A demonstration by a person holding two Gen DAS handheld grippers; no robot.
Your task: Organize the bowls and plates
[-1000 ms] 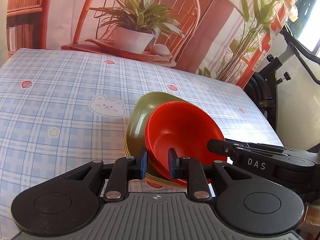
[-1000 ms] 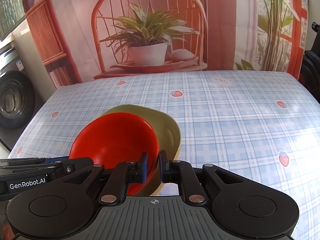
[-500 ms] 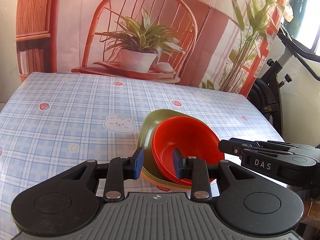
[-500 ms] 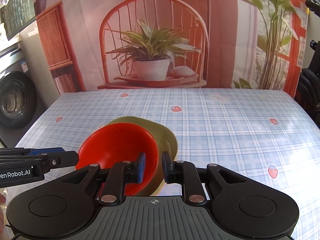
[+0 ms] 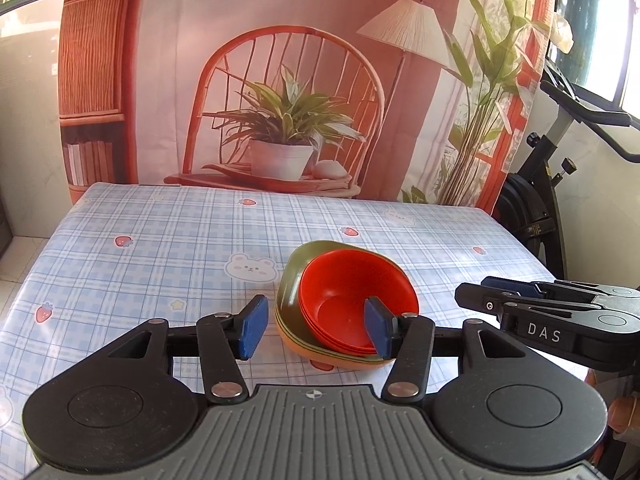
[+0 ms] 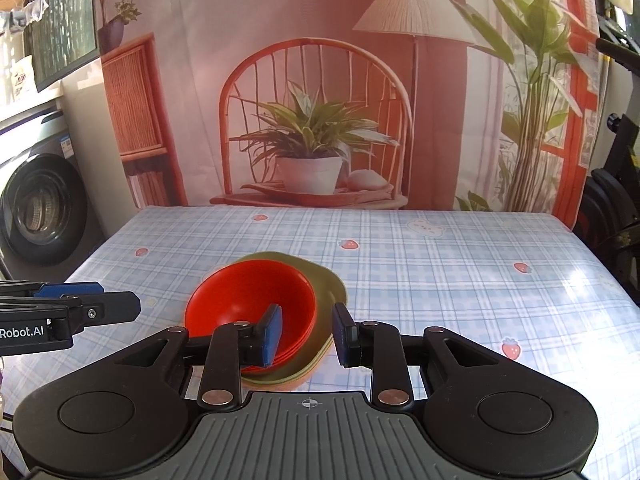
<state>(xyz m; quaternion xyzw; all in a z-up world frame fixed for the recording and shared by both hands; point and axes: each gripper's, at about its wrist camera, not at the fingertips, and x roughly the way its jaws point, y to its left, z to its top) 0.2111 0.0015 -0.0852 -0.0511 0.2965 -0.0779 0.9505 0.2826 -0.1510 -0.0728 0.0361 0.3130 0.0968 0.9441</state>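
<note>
Black tongs lettered "DAS"

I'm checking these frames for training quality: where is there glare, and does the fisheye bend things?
Right wrist view: a bright sun patch washes out the tablecloth on the right; the red bowls stay sharp. Left wrist view: the window at upper right is blown out, and the table edges bow outward; the open left gripper is crisp. Both views darken at the corners.
</note>
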